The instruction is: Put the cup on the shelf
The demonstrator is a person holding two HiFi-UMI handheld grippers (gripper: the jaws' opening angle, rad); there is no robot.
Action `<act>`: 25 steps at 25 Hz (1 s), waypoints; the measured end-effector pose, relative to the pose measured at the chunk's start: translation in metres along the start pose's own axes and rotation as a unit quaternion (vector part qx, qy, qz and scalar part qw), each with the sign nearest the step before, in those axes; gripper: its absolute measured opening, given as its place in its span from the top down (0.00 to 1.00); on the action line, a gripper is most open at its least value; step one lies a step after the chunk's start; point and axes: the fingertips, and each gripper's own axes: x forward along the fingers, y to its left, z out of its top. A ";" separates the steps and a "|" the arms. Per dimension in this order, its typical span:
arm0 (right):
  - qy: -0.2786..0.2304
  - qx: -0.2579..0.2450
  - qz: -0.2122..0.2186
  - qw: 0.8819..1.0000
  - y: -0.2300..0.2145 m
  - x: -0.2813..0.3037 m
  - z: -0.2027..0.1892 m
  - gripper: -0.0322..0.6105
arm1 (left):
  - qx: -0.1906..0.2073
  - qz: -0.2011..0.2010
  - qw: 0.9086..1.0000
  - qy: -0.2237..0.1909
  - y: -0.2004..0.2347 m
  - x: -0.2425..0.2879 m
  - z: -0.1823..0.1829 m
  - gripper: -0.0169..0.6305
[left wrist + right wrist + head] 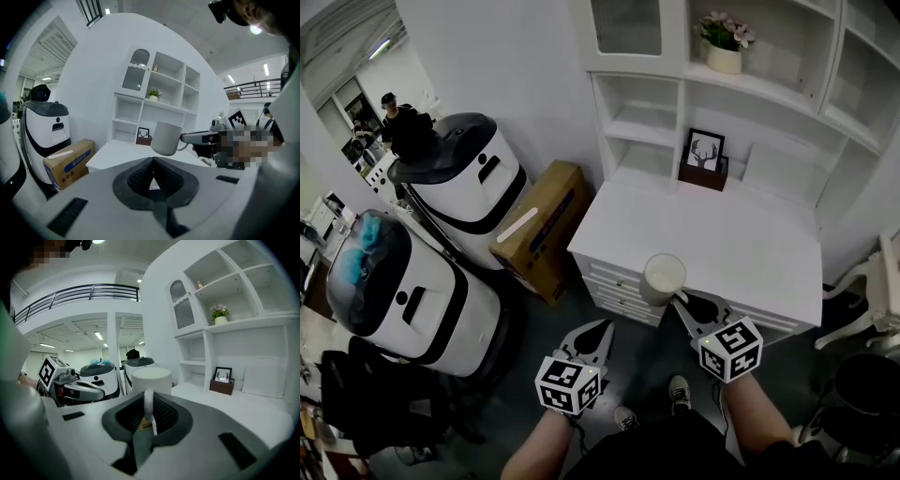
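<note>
A white cup (664,277) hangs upright over the front edge of the white desk top (741,239), held by its handle. My right gripper (680,299) is shut on that handle; in the right gripper view the handle (148,405) runs down between the jaws of the right gripper (149,422), with the cup body (151,380) just beyond. My left gripper (598,334) is lower and to the left, over the floor, shut with nothing in it. From the left gripper view (152,177) the cup (165,138) shows ahead. The white shelf unit (649,124) stands behind the desk.
On the shelves are a framed deer picture (704,156) and a potted plant (724,45). Two white rounded machines (469,178) and a cardboard box (544,225) stand at the left. A white chair (872,295) and a black bin (862,384) are at the right.
</note>
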 end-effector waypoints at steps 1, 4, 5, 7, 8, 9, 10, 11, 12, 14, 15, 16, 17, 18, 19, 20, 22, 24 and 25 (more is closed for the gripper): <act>0.000 0.001 -0.003 1.000 0.002 0.002 0.000 0.90 | -0.001 -0.001 1.000 0.001 0.003 -0.002 -0.001 0.97; 0.001 0.004 -0.009 1.000 0.008 0.007 -0.001 0.90 | -0.001 -0.005 1.000 0.001 0.013 -0.006 -0.002 0.97; 0.001 0.004 -0.011 1.000 0.010 0.008 -0.001 0.90 | 0.000 -0.007 1.000 0.001 0.016 -0.007 -0.002 0.97; 0.001 0.005 -0.017 1.000 0.013 0.009 -0.001 0.90 | 0.000 -0.011 1.000 0.001 0.020 -0.009 -0.003 0.97; 0.000 0.006 -0.020 1.000 0.014 0.010 -0.001 0.90 | 0.000 -0.013 1.000 0.000 0.022 -0.010 -0.003 0.97; 0.000 0.007 -0.023 1.000 0.015 0.011 0.000 0.90 | 0.001 -0.015 1.000 0.000 0.024 -0.011 -0.002 0.97; 0.000 0.007 -0.026 1.000 0.016 0.012 0.001 0.90 | 0.001 -0.017 1.000 0.000 0.026 -0.012 -0.002 0.97; 0.000 0.007 -0.028 1.000 0.016 0.013 0.001 0.90 | 0.002 -0.018 1.000 -0.001 0.028 -0.013 -0.002 0.97; 0.000 0.006 -0.030 1.000 0.017 0.014 0.002 0.90 | 0.002 -0.019 1.000 -0.002 0.030 -0.014 -0.002 0.97; 0.000 0.006 -0.032 0.999 0.019 0.016 0.004 0.90 | 0.001 -0.020 1.000 -0.003 0.035 -0.015 -0.001 0.97; 0.000 0.005 -0.033 0.999 0.020 0.017 0.005 0.90 | 0.000 -0.020 1.000 -0.004 0.037 -0.015 0.000 0.97; 0.001 0.005 -0.033 0.999 0.021 0.019 0.006 0.90 | -0.001 -0.020 1.000 -0.005 0.039 -0.015 0.001 0.97; 0.001 0.004 -0.034 0.999 0.021 0.020 0.008 0.90 | -0.001 -0.021 1.000 -0.005 0.040 -0.014 0.002 0.97; 0.000 0.003 -0.034 0.999 0.020 0.021 0.009 0.90 | -0.002 -0.022 1.000 -0.006 0.041 -0.012 0.003 0.97; 0.000 0.003 -0.034 0.999 0.019 0.023 0.011 0.90 | -0.002 -0.022 1.000 -0.005 0.043 -0.011 0.004 0.97; -0.001 0.002 -0.034 0.999 0.018 0.025 0.012 0.90 | -0.002 -0.023 1.000 -0.006 0.044 -0.008 0.005 0.97; -0.002 0.000 -0.034 0.999 0.014 0.029 0.015 0.90 | -0.003 -0.023 1.000 -0.006 0.047 -0.002 0.008 0.97; -0.003 0.001 -0.033 0.999 0.007 0.034 0.017 0.90 | -0.003 -0.023 1.000 -0.006 0.050 0.005 0.012 0.97; -0.004 0.001 -0.033 0.999 0.002 0.037 0.018 0.90 | -0.002 -0.022 1.000 -0.006 0.051 0.010 0.013 0.97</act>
